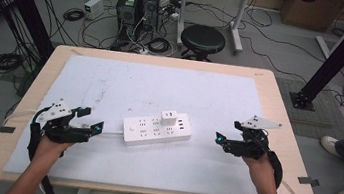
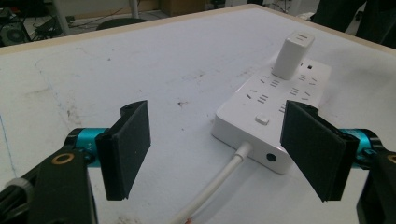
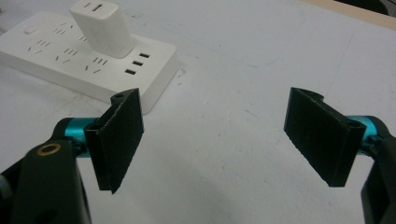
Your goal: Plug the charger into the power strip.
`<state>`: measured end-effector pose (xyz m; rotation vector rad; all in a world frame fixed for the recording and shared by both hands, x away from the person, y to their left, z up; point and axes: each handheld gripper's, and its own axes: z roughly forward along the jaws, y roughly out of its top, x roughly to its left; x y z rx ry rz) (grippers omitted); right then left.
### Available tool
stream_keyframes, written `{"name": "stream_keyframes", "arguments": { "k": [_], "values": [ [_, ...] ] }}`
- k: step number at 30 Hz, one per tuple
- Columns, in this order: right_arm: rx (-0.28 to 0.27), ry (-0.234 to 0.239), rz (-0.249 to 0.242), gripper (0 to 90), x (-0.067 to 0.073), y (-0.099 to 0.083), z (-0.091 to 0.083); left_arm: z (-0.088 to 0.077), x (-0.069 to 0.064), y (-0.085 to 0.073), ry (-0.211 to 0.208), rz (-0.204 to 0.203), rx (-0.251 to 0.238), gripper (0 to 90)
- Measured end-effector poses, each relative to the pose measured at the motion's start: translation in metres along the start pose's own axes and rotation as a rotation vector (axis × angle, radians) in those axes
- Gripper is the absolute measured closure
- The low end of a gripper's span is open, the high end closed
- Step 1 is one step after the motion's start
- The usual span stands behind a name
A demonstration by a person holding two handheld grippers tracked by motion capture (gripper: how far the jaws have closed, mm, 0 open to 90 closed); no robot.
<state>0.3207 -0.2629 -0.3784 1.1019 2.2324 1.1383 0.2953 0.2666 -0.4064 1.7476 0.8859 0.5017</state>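
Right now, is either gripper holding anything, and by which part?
Nothing is held. The left gripper and right gripper are both open, either side of the white plastic power strip, apart from it.

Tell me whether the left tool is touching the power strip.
Apart. The high view shows bare mat between the left tool and the power strip.

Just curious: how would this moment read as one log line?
left hand-held gripper: open | right hand-held gripper: open | charger: plugged into power strip
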Motion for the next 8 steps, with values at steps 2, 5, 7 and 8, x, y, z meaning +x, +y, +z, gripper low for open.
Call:
{"name": "stream_keyframes", "arguments": {
  "k": [2,5,7,8],
  "values": [
    [0.003,-0.007,0.011,19.2,0.0004,-0.0018,0.0,-0.0002,0.0002,-0.0003,0.004,-0.001,0.002,24.5],
    [-0.002,-0.011,0.009,18.9,-0.0003,-0.0039,0.0008,-0.0008,0.0007,-0.0014,0.014,-0.008,0.004,24.5],
    [-0.001,-0.019,0.022,18.4,0.0,-0.0055,0.0008,-0.002,0.0021,-0.0029,0.025,-0.008,0.01,24.5],
    [0.0,-0.021,0.026,17.2,-0.0002,-0.0065,0.0009,-0.002,0.0021,-0.0029,0.025,-0.008,0.01,24.5]
  ]
}}
